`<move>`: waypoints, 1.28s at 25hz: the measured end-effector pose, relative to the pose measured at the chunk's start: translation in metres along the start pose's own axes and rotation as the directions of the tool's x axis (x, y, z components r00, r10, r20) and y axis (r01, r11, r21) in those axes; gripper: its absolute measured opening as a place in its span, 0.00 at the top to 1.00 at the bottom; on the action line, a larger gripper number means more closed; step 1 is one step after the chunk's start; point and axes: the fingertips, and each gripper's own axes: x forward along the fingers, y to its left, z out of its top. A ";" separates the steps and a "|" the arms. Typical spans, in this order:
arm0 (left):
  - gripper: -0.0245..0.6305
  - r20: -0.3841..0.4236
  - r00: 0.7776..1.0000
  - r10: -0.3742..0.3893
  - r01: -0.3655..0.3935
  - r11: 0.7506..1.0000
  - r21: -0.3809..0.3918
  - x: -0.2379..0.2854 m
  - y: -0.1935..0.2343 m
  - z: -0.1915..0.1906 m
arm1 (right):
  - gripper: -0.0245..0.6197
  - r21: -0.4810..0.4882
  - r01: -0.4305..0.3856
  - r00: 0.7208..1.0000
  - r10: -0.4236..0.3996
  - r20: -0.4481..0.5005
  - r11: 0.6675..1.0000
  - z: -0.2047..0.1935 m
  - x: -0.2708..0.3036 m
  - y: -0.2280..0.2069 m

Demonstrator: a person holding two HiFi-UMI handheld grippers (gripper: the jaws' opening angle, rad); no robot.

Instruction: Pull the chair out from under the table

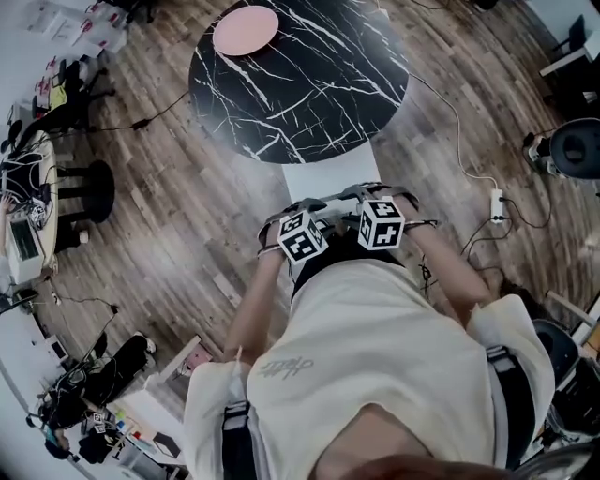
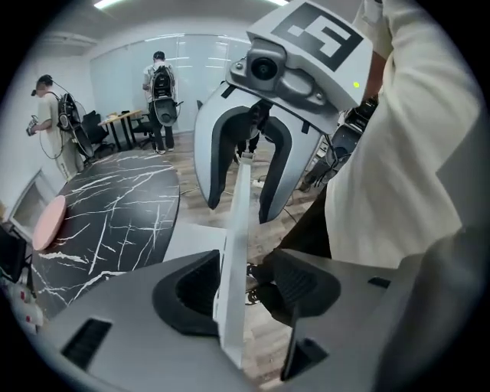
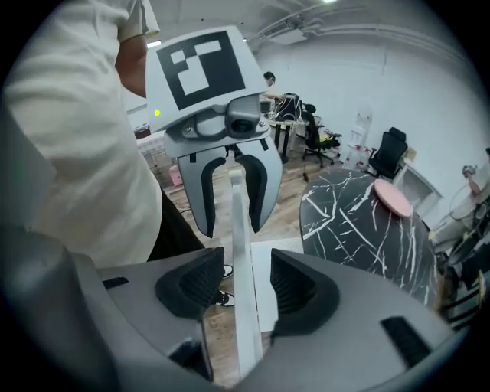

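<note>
Chair (image 1: 328, 178) stands with its white seat part way under the table (image 1: 300, 84), a round black top veined in white. The seat's near half shows on the person's side.

Head view gives that layout. It also shows both marker cubes side by side over the back of the chair, with the left gripper (image 1: 298, 214) and right gripper (image 1: 373, 199) close together. It does not show how the jaws stand.

The gripper views supply that. In the left gripper view the thin white back (image 2: 233, 253) runs upright between the fingers (image 2: 191, 295), which stand apart. The back lies just beside one pad, whether touching I cannot tell, and a clear gap separates it from the other. In the right gripper view the fingers (image 3: 302, 287) are wide apart too, the back centred between them with a gap at each side. Neither gripper clamps it. Each gripper view also catches the other gripper facing it, astride the same edge farther along.

A pink disc (image 1: 246, 28) lies on the table's far side and is seen in all three views. Only the left gripper view shows two people (image 2: 159, 84) standing by desks beyond the table. Only the head view shows a power strip (image 1: 497, 202) and its cord on the wood floor (image 1: 169, 206).
</note>
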 end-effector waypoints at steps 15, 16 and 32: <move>0.64 -0.244 0.970 0.014 0.017 0.992 0.126 0.059 0.002 -0.042 | 0.69 -0.180 -0.073 0.961 0.021 -0.276 0.981 -0.037 0.064 0.020; 0.64 -0.258 0.966 0.019 0.018 0.990 0.140 0.062 0.001 -0.044 | 0.69 -0.183 -0.076 0.959 0.022 -0.283 0.980 -0.039 0.066 0.020; 0.64 -0.316 0.948 0.036 0.022 0.984 0.176 0.089 0.005 -0.052 | 0.77 -0.176 -0.095 0.953 0.038 -0.301 0.980 -0.056 0.090 0.016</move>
